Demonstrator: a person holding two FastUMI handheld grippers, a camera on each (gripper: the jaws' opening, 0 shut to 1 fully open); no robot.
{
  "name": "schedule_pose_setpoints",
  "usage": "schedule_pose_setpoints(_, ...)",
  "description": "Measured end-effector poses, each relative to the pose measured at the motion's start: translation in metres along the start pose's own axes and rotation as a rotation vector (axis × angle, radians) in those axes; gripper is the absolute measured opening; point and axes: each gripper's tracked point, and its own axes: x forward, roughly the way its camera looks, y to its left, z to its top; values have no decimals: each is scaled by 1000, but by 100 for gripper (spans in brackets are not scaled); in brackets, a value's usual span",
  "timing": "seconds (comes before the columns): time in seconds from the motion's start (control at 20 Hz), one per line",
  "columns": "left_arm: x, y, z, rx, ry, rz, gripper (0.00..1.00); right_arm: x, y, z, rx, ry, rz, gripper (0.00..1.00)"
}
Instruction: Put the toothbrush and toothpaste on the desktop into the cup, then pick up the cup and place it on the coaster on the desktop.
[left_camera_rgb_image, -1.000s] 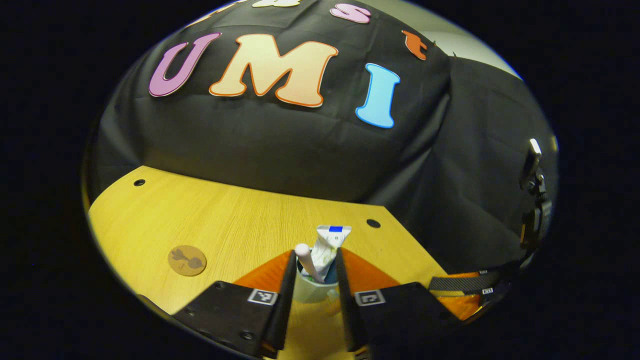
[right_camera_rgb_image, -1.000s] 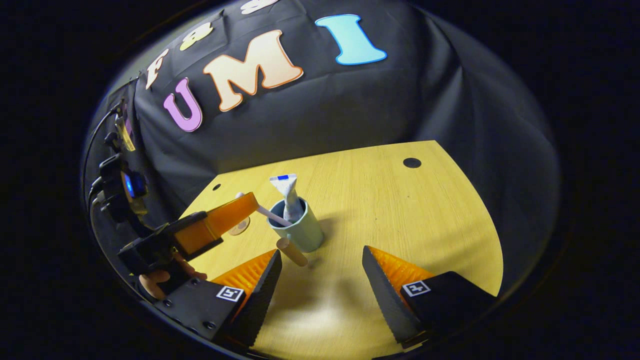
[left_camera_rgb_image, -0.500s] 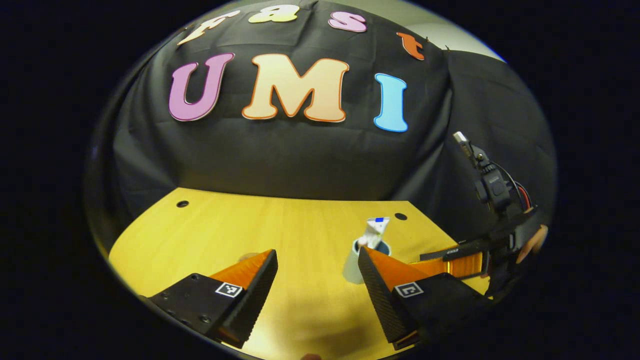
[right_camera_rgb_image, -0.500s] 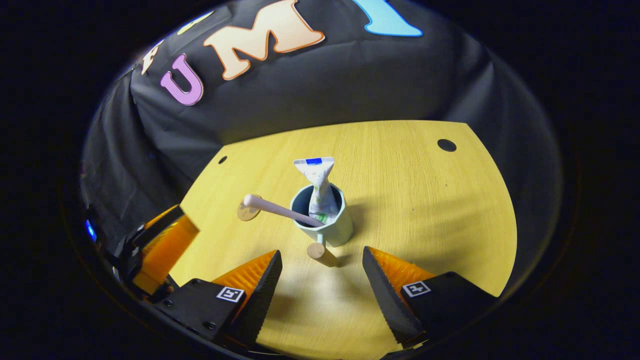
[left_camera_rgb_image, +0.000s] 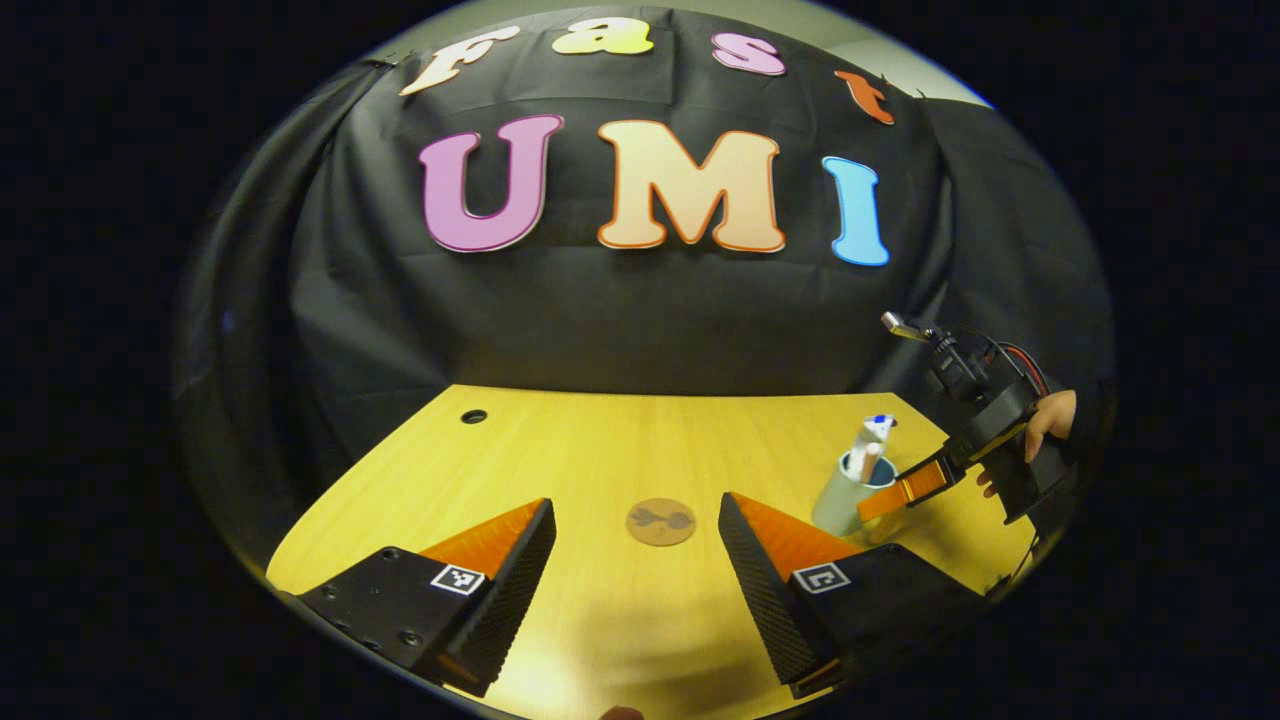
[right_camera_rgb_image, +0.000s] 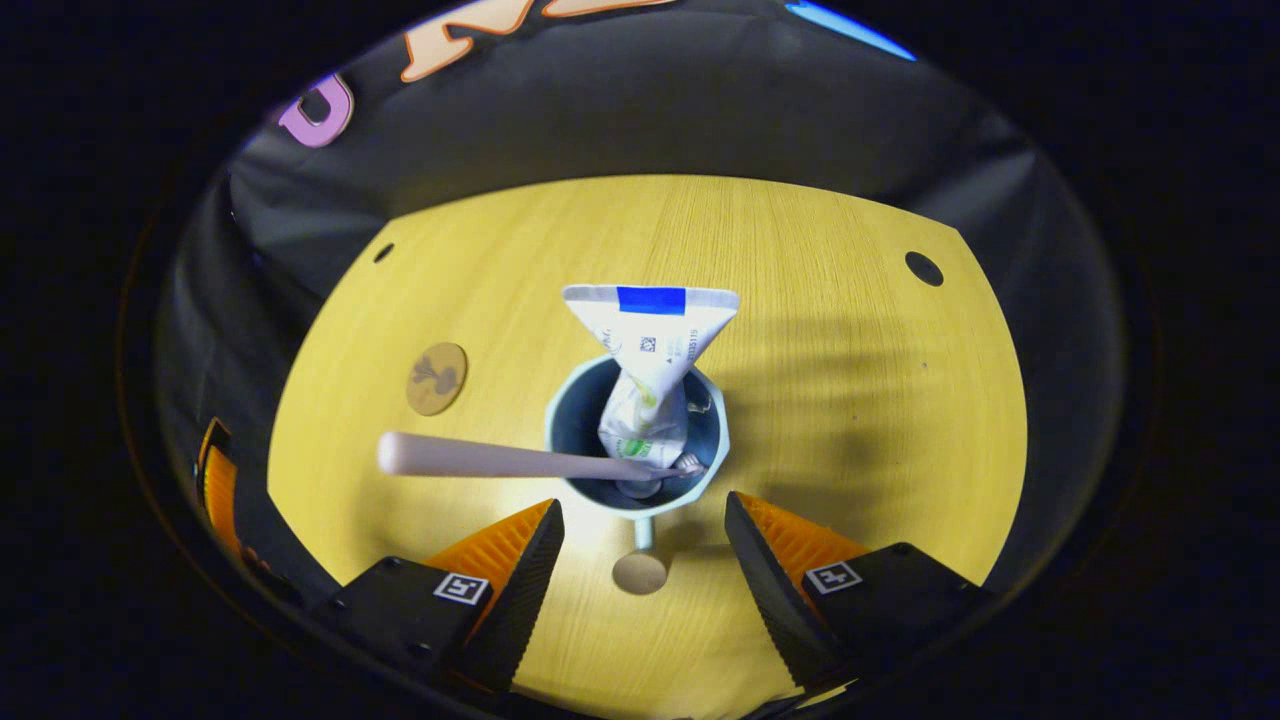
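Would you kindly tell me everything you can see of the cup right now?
The cup is pale blue-green outside and darker blue inside, smooth like glazed ceramic or plastic. A stub handle with a round tan end points toward the right gripper, whose open fingers flank the handle without touching it. The cup stands upright on the wooden desk, holding the toothpaste, crimped end up, and the toothbrush, which leans out over its rim. It stands apart from the coaster, not yet on it.
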Motion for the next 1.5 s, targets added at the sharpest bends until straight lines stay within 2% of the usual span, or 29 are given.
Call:
schedule_pose_setpoints(0.15, -4, 32, -11, -21, 23, 54, 95, 20, 5, -4, -8, 59, -20, 99)
schedule_pose_setpoints(0.2, -5, 39, -13, -27, 30, 70, 95, 25, 3, -7, -20, 77, -31, 94)
schedule_pose_setpoints(0.25, -6, 47, -14, -31, 35, 84, 95, 30, 4, -12, -30, 98, -36, 99)
schedule_pose_setpoints(0.3, -8, 54, -15, -33, 35, 98, 95, 34, 5, -16, -38, 120, -38, 94)
schedule_pose_setpoints(0.35, -8, 59, -16, -36, 37, 107, 95, 37, 4, -19, -46, 136, -46, 98)
schedule_pose_setpoints(0.5, -7, 67, -17, -34, 41, 118, 95, 45, 1, -22, -59, 157, -71, 94)
schedule_pose_setpoints(0.6, -5, 69, -16, -32, 40, 118, 95, 47, -5, -26, -72, 175, -86, 77)
schedule_pose_setpoints(0.9, 8, 66, -18, -32, 52, 94, 95, 48, -4, -30, -88, 179, -91, 37)
schedule_pose_setpoints(1.15, 17, 67, -16, -26, 52, 69, 95, 38, 19, -15, -70, 131, -30, 37)
schedule_pose_setpoints(1.35, 18, 72, -18, -54, 59, 55, 95, 21, 44, -4, -114, 93, -5, 37)
schedule_pose_setpoints(1.5, 21, 86, -16, -73, 58, 57, 95, 1, 47, -1, -142, 80, 23, 37)
